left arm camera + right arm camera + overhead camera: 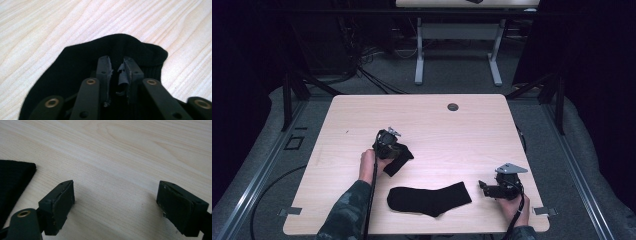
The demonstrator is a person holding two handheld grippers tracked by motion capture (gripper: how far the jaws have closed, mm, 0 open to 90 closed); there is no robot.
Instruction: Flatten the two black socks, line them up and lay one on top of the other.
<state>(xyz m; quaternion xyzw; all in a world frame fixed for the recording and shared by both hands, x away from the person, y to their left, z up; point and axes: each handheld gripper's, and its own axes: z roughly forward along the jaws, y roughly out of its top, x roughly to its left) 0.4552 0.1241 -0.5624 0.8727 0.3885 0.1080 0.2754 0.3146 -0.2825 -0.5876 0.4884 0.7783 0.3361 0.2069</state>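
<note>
In the high view, a light wooden table [422,120] is carrying two black socks. One sock [398,161] is lying bunched near the middle of the table, under the left gripper [399,150], which is pressing down on it from the left hand [369,164]. The other sock [429,199] is lying flat near the front edge, between the two arms. The right gripper [484,186] is hovering low just beside that flat sock's cuff end, held in the right hand [512,205], its jaws pointing toward the sock without touching it.

In the left gripper view, the left gripper [117,66] is pinching the bunched sock [75,65]: its jaws are standing almost together, and a fold of black fabric is sitting in the narrow gap between them. The sock is spreading out beneath and beyond the jaws on the table [50,25].

In the right gripper view, the right gripper [115,195] is standing wide apart with nothing but bare table [125,150] between its jaws. The cuff corner of the flat sock [13,175] is lying at the left edge, near the left jaw but apart from it.
</note>
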